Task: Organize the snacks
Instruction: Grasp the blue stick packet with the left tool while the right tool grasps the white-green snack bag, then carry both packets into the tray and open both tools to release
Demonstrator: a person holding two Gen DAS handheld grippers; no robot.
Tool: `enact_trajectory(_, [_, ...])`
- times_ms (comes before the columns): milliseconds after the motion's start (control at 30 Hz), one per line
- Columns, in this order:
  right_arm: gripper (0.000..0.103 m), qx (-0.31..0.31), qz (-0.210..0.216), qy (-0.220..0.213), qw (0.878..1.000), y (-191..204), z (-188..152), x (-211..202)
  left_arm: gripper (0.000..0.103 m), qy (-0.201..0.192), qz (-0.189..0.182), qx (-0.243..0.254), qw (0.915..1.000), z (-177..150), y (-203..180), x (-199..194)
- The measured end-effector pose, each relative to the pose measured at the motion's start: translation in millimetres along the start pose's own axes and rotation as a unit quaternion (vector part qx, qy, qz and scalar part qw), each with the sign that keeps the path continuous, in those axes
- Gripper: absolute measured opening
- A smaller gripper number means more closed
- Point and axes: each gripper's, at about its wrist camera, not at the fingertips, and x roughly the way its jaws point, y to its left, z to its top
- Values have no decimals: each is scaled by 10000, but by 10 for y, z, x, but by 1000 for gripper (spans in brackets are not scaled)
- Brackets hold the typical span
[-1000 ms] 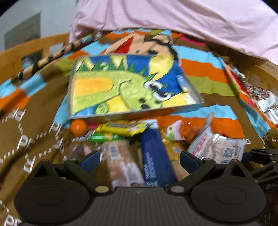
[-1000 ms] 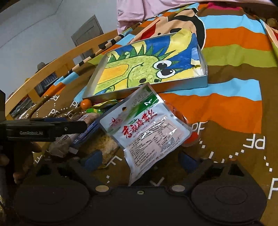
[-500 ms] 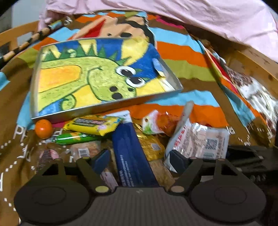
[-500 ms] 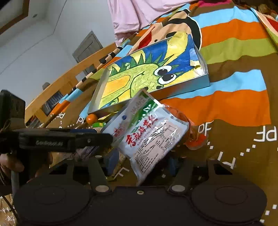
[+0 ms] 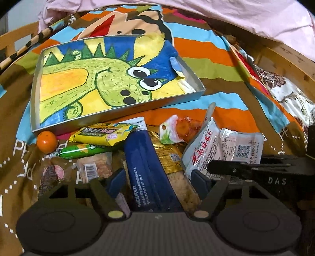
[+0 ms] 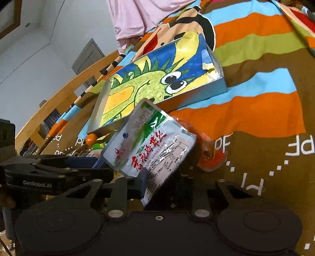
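A pile of snacks lies on the striped cloth in front of a shallow metal tray [image 5: 196, 93] lined with a dinosaur drawing. My left gripper [image 5: 157, 182] is open, its fingers on either side of a dark blue packet [image 5: 145, 169]. My right gripper [image 6: 163, 183] is shut on the bottom edge of a white and green pickle pouch [image 6: 149, 149] and holds it tilted above the pile; the pouch also shows in the left wrist view [image 5: 222, 151]. The tray also shows in the right wrist view [image 6: 216, 86].
Near the tray lie a small orange [image 5: 46, 141], a yellow packet [image 5: 102, 134], a green sausage [image 5: 82, 151], a gold packet [image 5: 167, 155] and a clear orange-red packet [image 5: 183, 130]. A wooden frame [image 6: 59, 102] edges the cloth. Pink bedding [image 5: 236, 15] lies behind.
My right gripper has closed on the pouch and lifted it off the pile. My left gripper has settled lower around the dark blue packet and has stayed open.
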Motion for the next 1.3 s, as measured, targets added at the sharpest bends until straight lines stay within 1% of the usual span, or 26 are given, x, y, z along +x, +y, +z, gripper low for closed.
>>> enact_trajectory(67, [25, 13, -29, -38, 10000, -6, 4, -15, 66, 19, 49, -107, 9999, -9, 17, 13])
enact_trajectory(200, [21, -30, -230, -195, 9995, -1, 38, -67, 60, -32, 178, -63, 9998, -36, 10, -3])
enact_trajectory(300, [20, -96, -372, -306, 9988, -6, 59, -101, 58, -17, 271, -65, 9996, -30, -13, 1])
enact_trajectory(400, [20, -67, -332, -276, 9990, -28, 64, -85, 59, 76, 410, -64, 9991, 10, -46, 53])
enact_trajectory(500, [21, -30, -213, -184, 9996, -62, 55, -50, 59, 52, 458, -184, 9988, 18, -53, 77])
enact_trajectory(533, [21, 2, -190, -175, 9997, -76, 49, -42, 56, 38, 498, -204, 9985, 6, -54, 73])
enact_trajectory(567, [21, 13, -183, -169, 9997, -71, 46, -42, 48, 27, 571, -211, 9981, 2, -55, 65])
enact_trajectory(600, [20, -1, -194, -174, 9997, -62, 47, -44, 44, 19, 624, -221, 9978, 1, -49, 55])
enact_trajectory(700, [18, -167, -260, -231, 9993, 9, 44, -71, 41, 47, 517, -470, 9975, -10, 5, 7])
enact_trajectory(800, [16, -389, -385, -346, 9979, 97, 38, -120, 38, 46, 504, -547, 9972, -48, -6, -65])
enact_trajectory(867, [15, -533, -464, -453, 9965, 156, 34, -178, 38, 37, 413, -641, 9971, -92, -23, -132])
enact_trajectory(1000, [13, -753, -555, -610, 9937, 267, 24, -297, 37, 1, 281, -662, 9974, -175, -87, -275])
enact_trajectory(1067, [12, -813, -559, -641, 9931, 320, 7, -344, 37, -21, 297, -686, 9972, -215, -114, -351])
enact_trajectory(1133, [12, -859, -558, -662, 9925, 370, -5, -385, 37, -109, 330, -732, 9967, -249, -133, -434])
enact_trajectory(1300, [11, -1153, -610, -867, 9877, 532, -22, -521, 36, -345, 239, -839, 9956, -301, -143, -639])
